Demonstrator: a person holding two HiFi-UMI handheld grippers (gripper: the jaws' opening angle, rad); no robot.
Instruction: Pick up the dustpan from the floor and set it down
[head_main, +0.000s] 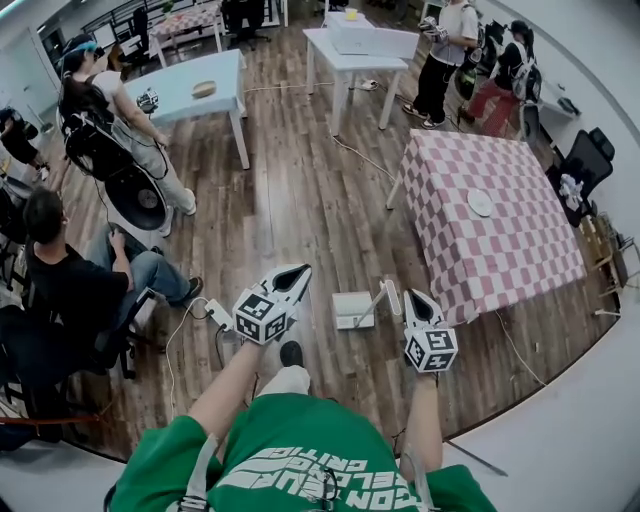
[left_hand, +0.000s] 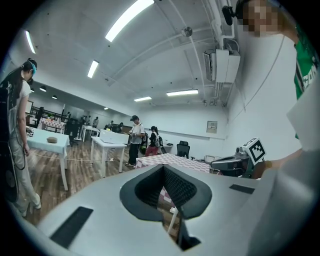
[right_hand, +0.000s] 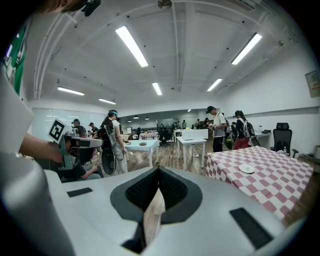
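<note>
1. Green shirt (head_main: 300, 450) fills 6 o'clock of the head view. Above it, the left hand-held gripper (head_main: 298, 274) and right hand-held gripper (head_main: 412, 298) hang over the wood floor (head_main: 300, 200). The white dustpan (head_main: 352, 308) lies on the floor between them, touching neither, with the checked counter (head_main: 490, 230) at 2 o'clock.
2. Left gripper view: jaws pressed together, pinching nothing.
3. Right gripper view: jaws pressed together, empty.

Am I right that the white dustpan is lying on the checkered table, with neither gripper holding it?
Not quite. The dustpan is lying on the wooden floor, beside the checkered table, not on it, as the head view shows. The rest stands: neither the left gripper nor the right gripper is holding it.
</note>
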